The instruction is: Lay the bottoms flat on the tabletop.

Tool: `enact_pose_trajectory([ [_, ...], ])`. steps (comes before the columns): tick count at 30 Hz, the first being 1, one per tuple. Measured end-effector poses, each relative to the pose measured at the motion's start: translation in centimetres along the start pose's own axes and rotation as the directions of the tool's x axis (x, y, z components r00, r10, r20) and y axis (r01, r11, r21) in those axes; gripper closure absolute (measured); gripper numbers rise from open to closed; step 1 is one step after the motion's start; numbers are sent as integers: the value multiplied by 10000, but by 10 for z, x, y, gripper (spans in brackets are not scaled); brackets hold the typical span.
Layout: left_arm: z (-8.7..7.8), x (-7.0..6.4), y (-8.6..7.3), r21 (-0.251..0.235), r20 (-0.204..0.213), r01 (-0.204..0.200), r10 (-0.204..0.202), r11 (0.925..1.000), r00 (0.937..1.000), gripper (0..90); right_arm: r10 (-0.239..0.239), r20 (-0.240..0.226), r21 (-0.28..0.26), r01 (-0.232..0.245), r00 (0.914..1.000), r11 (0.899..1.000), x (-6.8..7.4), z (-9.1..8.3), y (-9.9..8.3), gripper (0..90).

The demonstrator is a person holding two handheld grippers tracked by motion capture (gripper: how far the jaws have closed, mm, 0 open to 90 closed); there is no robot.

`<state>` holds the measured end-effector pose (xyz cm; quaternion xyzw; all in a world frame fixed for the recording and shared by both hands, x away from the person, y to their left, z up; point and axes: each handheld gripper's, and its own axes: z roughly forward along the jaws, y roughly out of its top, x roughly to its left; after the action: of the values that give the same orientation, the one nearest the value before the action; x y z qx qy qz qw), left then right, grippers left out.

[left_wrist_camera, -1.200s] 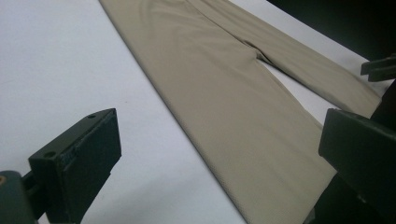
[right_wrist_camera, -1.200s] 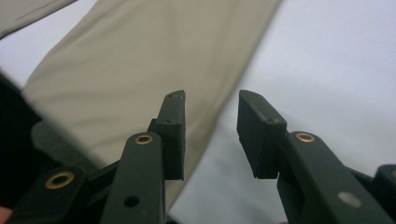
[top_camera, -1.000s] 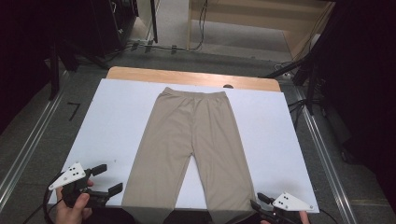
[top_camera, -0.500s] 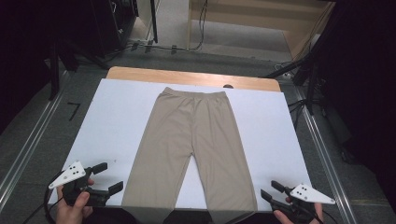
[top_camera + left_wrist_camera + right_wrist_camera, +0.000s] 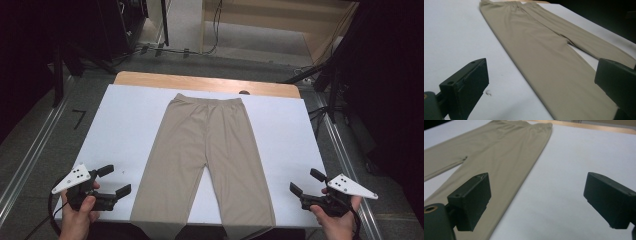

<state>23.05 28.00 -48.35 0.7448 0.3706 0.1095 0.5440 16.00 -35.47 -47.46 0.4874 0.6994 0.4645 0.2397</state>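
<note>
Shifted outward since earlier: right gripper (image 5: pixel 305 181), now off the trousers (image 5: pixel 207 155), fingers released. Trousers flat on bench (image 5: pixel 125 120), hems between both sets of fingers. Left gripper (image 5: pixel 116 181) low, fingers released, beside left hem. Step: approach. Next: close in, pinch both hems.

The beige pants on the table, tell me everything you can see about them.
The beige pants are a plain, smooth, thin-looking fabric with a gathered elastic waistband. They lie flat and spread on the white tabletop, waistband at the far side, both legs running toward the person, cuffs hanging over the near edge. The legs part below the crotch. Neither gripper touches them.
</note>
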Motion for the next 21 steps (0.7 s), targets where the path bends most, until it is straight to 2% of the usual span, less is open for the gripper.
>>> enact_pose_trajectory([
  [6, -1, 19, 8, -656, -46, -185, 182, 9977, 9998, 0, 158, 267, -586, -142, 9995, 9982, -18, 2, 3, 0],
  [10, -3, 31, 12, -1098, -263, -213, 186, 9937, 9995, 0, 278, 418, -830, -242, 9987, 9963, -26, 4, -2, 0],
  [13, -4, 33, 8, -1087, -310, -185, 152, 9939, 9994, 0, 405, 596, -905, -350, 9974, 9953, -32, 7, -9, 0],
  [17, -7, 31, 2, -702, -370, -711, 686, 9950, 9970, 0, 635, 692, -1036, -561, 9956, 9930, -39, 6, -19, 0],
  [21, -16, 35, -1, -958, -299, -387, 359, 9947, 9989, 0, 869, 736, -1040, -790, 9935, 9914, -42, 2, -29, 0],
])
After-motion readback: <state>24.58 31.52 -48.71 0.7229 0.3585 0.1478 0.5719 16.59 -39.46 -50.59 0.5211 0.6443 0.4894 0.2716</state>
